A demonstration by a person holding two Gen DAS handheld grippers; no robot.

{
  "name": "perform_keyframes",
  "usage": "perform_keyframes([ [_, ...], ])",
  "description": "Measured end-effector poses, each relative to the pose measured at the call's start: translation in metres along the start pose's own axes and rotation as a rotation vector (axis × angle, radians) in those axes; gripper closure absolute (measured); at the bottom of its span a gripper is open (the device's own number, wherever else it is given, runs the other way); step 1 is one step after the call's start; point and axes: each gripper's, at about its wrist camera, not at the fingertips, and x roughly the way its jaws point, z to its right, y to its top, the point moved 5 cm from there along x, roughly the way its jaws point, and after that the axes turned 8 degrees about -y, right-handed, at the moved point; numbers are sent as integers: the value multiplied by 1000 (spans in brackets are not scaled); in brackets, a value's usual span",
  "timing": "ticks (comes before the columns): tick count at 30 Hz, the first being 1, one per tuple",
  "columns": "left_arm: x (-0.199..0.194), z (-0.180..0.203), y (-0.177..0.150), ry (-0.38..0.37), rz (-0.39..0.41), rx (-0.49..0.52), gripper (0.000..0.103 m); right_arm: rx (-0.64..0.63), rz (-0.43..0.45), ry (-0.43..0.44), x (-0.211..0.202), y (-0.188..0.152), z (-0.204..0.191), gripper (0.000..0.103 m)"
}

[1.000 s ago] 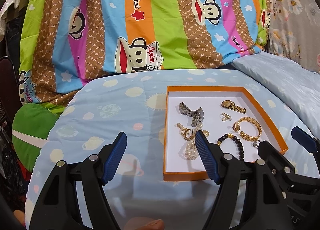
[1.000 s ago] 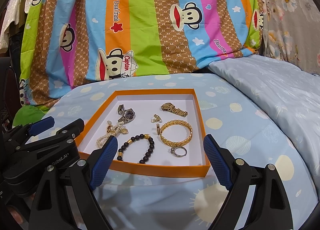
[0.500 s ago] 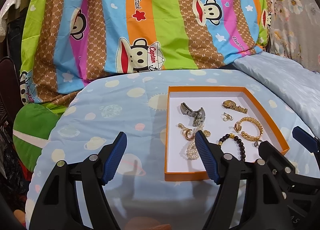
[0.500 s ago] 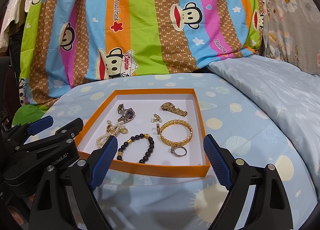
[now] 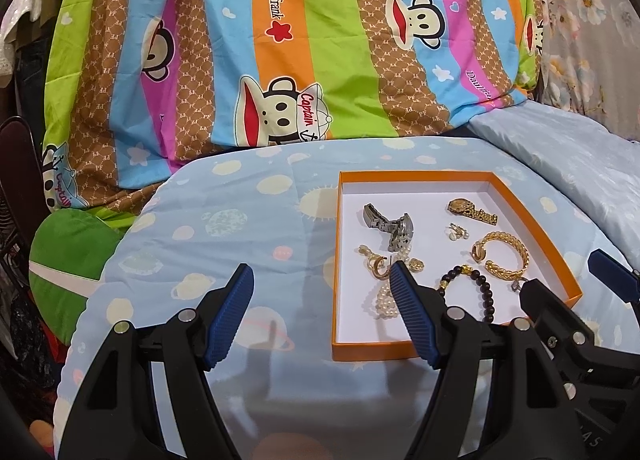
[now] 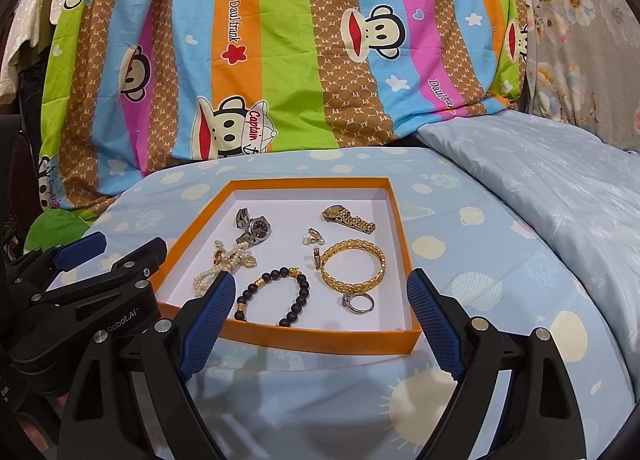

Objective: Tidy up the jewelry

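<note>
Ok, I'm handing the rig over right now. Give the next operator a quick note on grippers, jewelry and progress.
Left gripper: open, empty, over the blue cover left of the orange tray.
Right gripper: open, empty, at the tray's near edge.
In the tray: silver watch, gold watch, gold bangle, black bead bracelet, ring, pearl strand tangled with gold hoops, small earrings.
Done: nothing picked.
Left: sort every piece.
</note>
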Motion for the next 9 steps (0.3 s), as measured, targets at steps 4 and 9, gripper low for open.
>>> perform_keyframes([
  [4, 0, 0, 0, 2, 0, -4, 35, -1, 0, -1, 0, 0, 0, 17],
  [9, 1, 0, 0, 1, 5, -6, 35, -3, 0, -1, 0, 0, 0, 17],
])
